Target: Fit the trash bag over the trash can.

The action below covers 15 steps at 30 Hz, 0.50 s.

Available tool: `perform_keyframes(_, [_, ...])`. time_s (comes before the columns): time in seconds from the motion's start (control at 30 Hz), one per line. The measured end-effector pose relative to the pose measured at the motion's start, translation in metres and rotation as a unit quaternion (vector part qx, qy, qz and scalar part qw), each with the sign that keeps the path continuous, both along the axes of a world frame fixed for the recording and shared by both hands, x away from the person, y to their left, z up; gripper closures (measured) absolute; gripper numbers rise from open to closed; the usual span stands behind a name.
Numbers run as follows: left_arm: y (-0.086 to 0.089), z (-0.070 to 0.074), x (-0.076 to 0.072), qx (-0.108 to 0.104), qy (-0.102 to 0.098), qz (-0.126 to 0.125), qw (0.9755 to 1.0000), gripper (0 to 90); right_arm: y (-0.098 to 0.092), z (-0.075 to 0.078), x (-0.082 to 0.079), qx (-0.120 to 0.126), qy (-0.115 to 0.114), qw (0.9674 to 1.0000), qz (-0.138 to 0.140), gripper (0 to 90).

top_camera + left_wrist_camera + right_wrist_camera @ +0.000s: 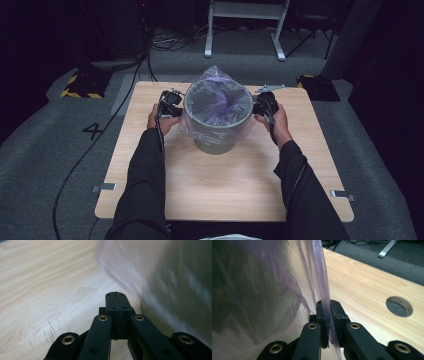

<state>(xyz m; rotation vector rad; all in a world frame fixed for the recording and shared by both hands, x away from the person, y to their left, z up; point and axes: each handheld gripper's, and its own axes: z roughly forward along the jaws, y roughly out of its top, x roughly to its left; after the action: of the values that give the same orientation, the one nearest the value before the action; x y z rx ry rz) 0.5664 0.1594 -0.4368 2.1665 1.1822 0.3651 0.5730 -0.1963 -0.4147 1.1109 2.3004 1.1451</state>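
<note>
Flanking bin point(216, 131) | liner point(323, 290) pinched in right gripper point(328, 305) | table point(225, 185) bare

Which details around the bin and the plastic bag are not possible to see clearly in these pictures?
- Left gripper view: jaws shut; the bag is motion-blurred, so film between the pads cannot be told.
- High view: the bin bottom is hidden by dark bag folds.
- Right gripper view: the bag's lower edge is cut off below.

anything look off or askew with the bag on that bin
The purple bag is not seated evenly: its far side balloons above the bin rim. The right gripper pinches a strip of it; the left gripper is shut with no film visible between its jaws.
</note>
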Motion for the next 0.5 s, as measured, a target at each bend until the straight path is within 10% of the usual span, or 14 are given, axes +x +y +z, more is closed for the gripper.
perform_keyframes(0.23, [0.017, 0.004, -0.022, -0.038, -0.053, -0.006, 0.9979, 80.2, -0.009, -0.004, -0.006, 0.011, -0.005, 0.9999, 0.006, 86.9])
perform_keyframes(0.5, [0.044, 0.017, -0.068, -0.101, -0.112, -0.031, 0.9881, 32.3, -0.022, -0.006, -0.015, 0.029, -0.015, 0.9994, 0.007, 86.9])
